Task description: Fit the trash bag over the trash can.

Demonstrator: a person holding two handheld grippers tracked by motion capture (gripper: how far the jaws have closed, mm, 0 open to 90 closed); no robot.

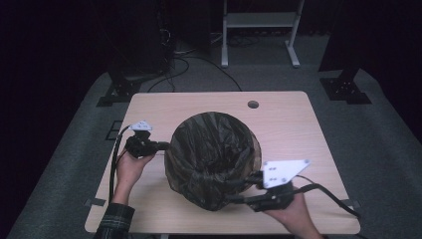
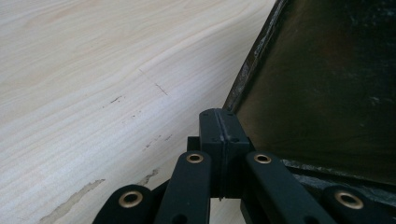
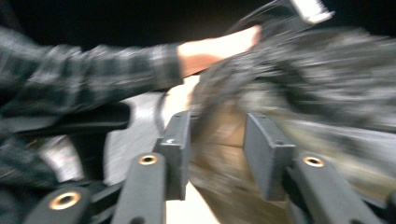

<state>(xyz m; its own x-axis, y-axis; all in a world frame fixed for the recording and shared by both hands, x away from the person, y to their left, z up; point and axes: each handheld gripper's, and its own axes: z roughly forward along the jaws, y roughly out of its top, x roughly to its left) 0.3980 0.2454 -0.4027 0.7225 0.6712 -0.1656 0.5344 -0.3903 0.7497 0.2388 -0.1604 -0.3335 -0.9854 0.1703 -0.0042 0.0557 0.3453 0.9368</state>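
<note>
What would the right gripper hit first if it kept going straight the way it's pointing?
Most likely the dark bag over the bin. The right gripper points left at the bag's near lower side, jaws apart, and its own blurred view shows bag material just ahead between them. Whether they already touch it is unclear.

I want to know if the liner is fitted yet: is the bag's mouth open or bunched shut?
Open. In the high view the dark bag gapes in a wide round mouth, its hollow inside showing, rim draped outward.
</note>
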